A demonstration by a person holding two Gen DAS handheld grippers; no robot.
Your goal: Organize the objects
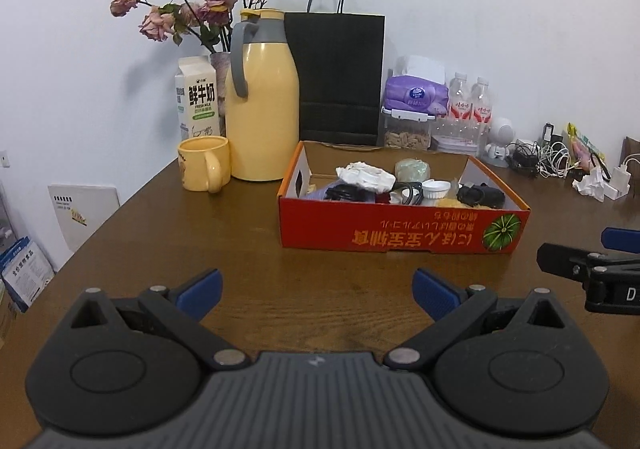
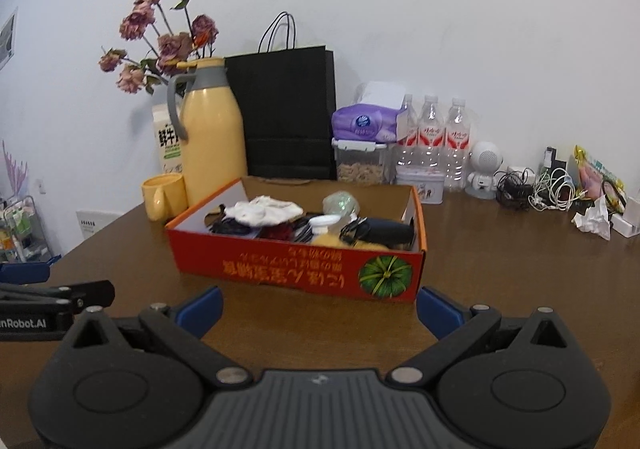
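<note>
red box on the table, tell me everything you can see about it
The red box is a shallow, lidless cardboard tray, plain white and brown inside, lying flat on the wooden table. Its near wall shows upside-down yellow lettering and a green pumpkin picture. It holds crumpled white paper, black cables and a small white cup. Neither gripper touches it.

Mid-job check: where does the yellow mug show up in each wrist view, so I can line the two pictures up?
Left wrist view: the yellow mug stands left of centre, handle towards the camera, just left of the yellow thermos jug.
Right wrist view: the mug sits further left, partly behind the red box's left corner.
Shared landmark: the thermos jug, right beside the mug in both.
</note>
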